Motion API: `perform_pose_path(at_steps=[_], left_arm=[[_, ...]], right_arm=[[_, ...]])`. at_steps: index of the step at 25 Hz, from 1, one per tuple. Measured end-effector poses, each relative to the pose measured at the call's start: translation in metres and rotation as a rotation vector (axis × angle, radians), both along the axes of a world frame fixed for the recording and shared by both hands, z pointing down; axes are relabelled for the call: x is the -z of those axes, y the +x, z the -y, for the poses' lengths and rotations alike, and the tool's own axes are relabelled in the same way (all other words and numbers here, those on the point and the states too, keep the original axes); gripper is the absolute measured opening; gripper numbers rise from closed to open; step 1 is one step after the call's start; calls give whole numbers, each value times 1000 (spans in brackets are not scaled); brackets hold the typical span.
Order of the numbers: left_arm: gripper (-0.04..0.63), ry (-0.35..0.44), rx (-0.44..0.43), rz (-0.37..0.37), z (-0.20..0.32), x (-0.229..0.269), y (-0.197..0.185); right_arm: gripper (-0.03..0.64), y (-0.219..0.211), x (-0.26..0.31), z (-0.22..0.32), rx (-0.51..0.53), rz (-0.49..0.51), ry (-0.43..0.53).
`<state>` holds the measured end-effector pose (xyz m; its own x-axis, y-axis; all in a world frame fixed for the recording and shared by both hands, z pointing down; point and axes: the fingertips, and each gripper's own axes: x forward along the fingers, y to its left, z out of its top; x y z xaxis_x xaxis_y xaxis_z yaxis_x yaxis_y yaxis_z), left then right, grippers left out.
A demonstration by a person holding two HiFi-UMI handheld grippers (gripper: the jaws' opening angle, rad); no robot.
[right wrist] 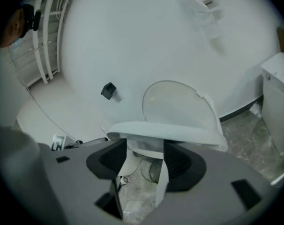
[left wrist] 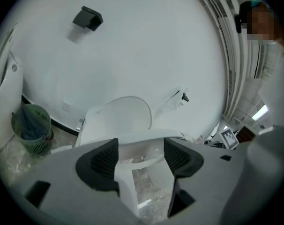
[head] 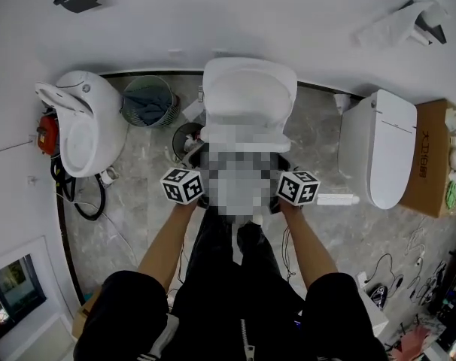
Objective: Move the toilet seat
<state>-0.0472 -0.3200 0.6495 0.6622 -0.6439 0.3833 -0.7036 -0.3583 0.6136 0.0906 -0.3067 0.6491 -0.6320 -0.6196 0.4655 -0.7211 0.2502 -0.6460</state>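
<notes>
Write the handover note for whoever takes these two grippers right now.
Left gripper: shut on the left side of the white plastic toilet seat ring.
Right gripper: shut on its right side.
The white lid stands upright at the wall behind.
Done: seat gripped and apparently lifted partway, floor visible beneath it.
Left: probably swing it up against the lid, then let go.

The grey marbled floor [head: 318,126] carries a white toilet [head: 249,100] against the wall. Left of that toilet stands a green mesh basket [head: 147,101], and farther left a rounded white fixture [head: 81,122]. To its right stand a second toilet [head: 386,149] and a cardboard box [head: 427,156].
</notes>
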Motion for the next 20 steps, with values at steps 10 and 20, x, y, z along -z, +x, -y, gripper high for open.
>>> perform_pose_path(at_steps=[10, 20], left_arm=[[153, 27, 20, 108, 69, 0, -6], [112, 20, 47, 135, 129, -3, -4]], right_arm=[[120, 21, 0, 69, -174, -107, -7], [62, 23, 11, 132, -284, -123, 18]])
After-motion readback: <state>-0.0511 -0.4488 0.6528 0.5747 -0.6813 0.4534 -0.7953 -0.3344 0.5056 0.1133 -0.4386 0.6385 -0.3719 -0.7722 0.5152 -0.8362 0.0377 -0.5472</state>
